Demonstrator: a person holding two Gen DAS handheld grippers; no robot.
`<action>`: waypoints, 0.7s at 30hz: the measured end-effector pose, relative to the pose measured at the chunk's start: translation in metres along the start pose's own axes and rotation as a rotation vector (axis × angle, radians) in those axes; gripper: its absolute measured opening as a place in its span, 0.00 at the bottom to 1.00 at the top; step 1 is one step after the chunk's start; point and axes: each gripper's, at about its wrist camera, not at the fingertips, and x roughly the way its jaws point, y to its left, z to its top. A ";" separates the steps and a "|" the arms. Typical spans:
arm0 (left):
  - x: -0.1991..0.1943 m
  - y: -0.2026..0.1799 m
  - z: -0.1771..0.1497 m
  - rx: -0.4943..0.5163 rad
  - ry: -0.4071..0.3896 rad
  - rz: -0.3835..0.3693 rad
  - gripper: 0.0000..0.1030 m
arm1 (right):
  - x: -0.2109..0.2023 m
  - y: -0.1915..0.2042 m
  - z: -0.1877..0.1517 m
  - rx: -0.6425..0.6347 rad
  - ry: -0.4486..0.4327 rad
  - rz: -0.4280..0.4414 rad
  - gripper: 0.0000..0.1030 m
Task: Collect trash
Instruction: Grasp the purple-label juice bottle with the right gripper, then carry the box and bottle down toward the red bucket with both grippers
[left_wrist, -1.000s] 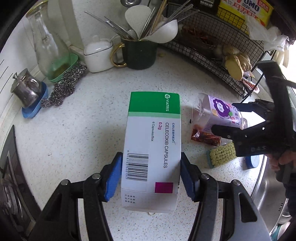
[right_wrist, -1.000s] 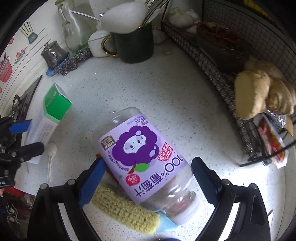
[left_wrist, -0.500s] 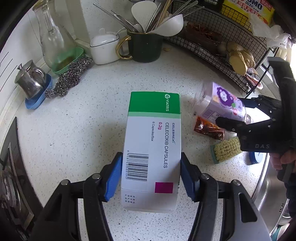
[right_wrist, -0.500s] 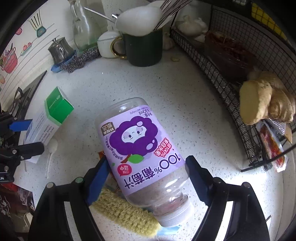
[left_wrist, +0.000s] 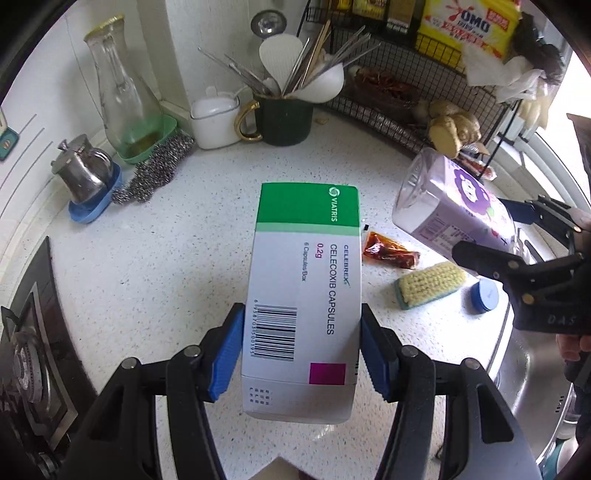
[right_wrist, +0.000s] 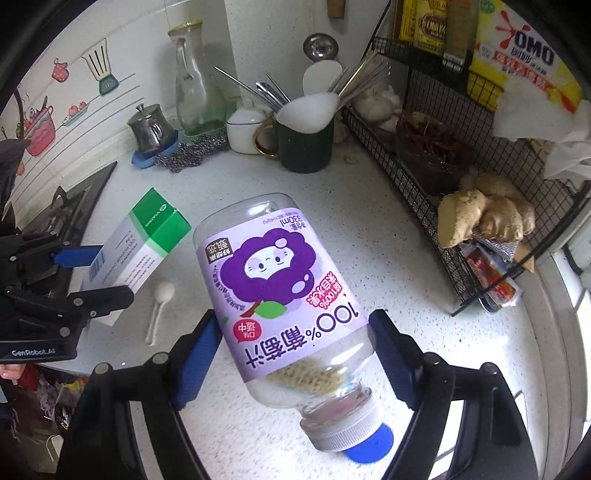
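Blue pads of the left gripper (left_wrist: 302, 354) press both sides of a green-and-white medicine box (left_wrist: 304, 295), held above the speckled tabletop (left_wrist: 166, 258). From the right wrist, the right gripper (right_wrist: 295, 354) clamps a clear purple-labelled juice bottle (right_wrist: 280, 302), tilted, cap toward the camera, off the tabletop.

the white speckled counter (left_wrist: 177, 258) carries a green mug (left_wrist: 282, 122) at twelve o'clock. a red sachet (left_wrist: 388, 253), a yellow sponge (left_wrist: 430, 284) and a blue cap (left_wrist: 484, 295) lie at three o'clock.
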 end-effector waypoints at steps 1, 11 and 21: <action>-0.005 0.001 -0.003 0.000 -0.007 -0.001 0.56 | -0.006 0.003 -0.002 0.004 -0.004 -0.002 0.76; -0.062 0.006 -0.055 0.000 -0.055 -0.008 0.56 | -0.054 0.050 -0.027 0.012 -0.042 -0.020 0.76; -0.125 0.010 -0.144 0.000 -0.073 -0.009 0.56 | -0.103 0.119 -0.088 0.035 -0.057 -0.026 0.76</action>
